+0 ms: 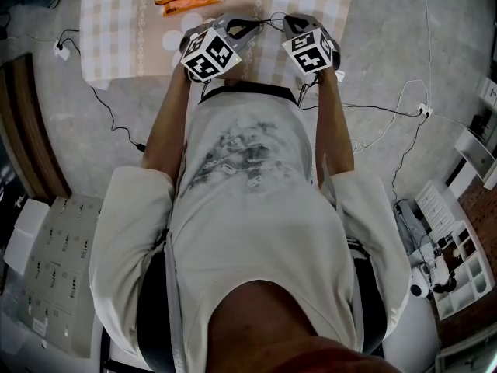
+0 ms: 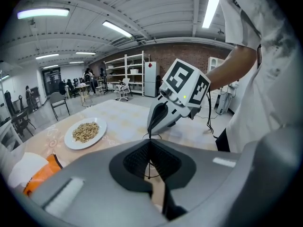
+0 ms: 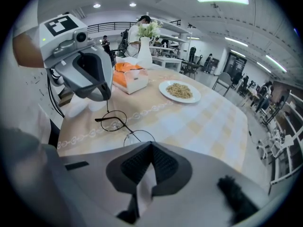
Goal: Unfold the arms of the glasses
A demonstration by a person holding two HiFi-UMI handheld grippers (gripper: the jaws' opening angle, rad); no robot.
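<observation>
Holding the glasses [image 3: 113, 122] just above the near edge of the table [image 3: 199, 122], between both tools. Left gripper [image 3: 106, 98] is closed on the tip of one thin arm. Right gripper [image 2: 150, 132] is clamped shut at the rim of the near lens. Judged: unfolding under way, with that arm standing away from the frame. To do it well, the right should hold the frame steady while the left sweeps the tip in an arc about the hinge, never pulling straight out, since the wire would likely bend. Stop at the hinge's limit. Second arm's state unclear.
</observation>
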